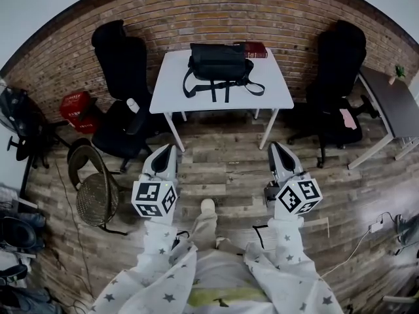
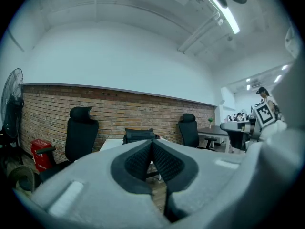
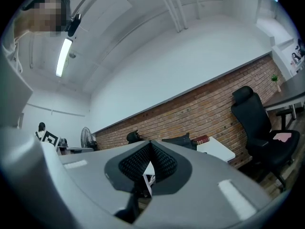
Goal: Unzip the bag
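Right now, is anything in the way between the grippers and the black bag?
Nothing visible. Only bare floor lies between the left gripper, the right gripper and the table holding the bag; the chairs stand off to the sides.

The zipper of the bag (image 1: pixel 219 64) is appearing too small to tell. The red book (image 1: pixel 257 49) is lying partly hidden behind it. The picture's edge is cutting the dark desk (image 1: pixel 393 103).

Right gripper (image 3: pixel 150 146): fingers (image 3: pixel 164 162) pressed together, nothing between. Black bag (image 3: pixel 177 141) on white bench (image 3: pixel 218 150); brick wall (image 3: pixel 209 113) behind.
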The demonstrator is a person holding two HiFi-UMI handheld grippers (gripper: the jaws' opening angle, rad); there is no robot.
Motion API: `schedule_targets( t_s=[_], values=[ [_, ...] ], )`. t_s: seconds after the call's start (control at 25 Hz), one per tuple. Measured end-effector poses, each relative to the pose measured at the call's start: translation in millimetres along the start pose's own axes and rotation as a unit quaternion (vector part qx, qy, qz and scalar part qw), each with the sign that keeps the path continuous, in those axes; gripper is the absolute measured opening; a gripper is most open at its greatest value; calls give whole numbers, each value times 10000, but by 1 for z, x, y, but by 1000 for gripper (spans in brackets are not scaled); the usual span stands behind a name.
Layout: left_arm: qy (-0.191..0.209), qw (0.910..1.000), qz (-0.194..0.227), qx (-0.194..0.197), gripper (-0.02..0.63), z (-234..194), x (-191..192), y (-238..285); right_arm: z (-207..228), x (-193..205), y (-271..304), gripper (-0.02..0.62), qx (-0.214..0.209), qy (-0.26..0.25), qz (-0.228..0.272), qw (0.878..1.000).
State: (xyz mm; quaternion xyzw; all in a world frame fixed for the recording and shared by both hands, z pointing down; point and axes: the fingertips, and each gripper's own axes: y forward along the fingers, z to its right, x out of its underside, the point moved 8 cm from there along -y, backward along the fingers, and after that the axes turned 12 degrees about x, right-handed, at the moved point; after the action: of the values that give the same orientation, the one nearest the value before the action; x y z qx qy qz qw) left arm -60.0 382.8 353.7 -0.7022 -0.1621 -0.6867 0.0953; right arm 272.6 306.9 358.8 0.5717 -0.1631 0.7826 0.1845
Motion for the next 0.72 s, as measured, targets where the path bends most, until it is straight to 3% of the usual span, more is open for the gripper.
schedule_targets(
  t_s=[0.28,0.72],
  values=[
    [-33,10000,-79,17,-2,-28,6,41,14,9,48,8,-5,108,-69,9999],
    [-259,9996,-75,18,-2,-111,5,127,26,16,166,8,-18,78,-277,9996]
  ],
)
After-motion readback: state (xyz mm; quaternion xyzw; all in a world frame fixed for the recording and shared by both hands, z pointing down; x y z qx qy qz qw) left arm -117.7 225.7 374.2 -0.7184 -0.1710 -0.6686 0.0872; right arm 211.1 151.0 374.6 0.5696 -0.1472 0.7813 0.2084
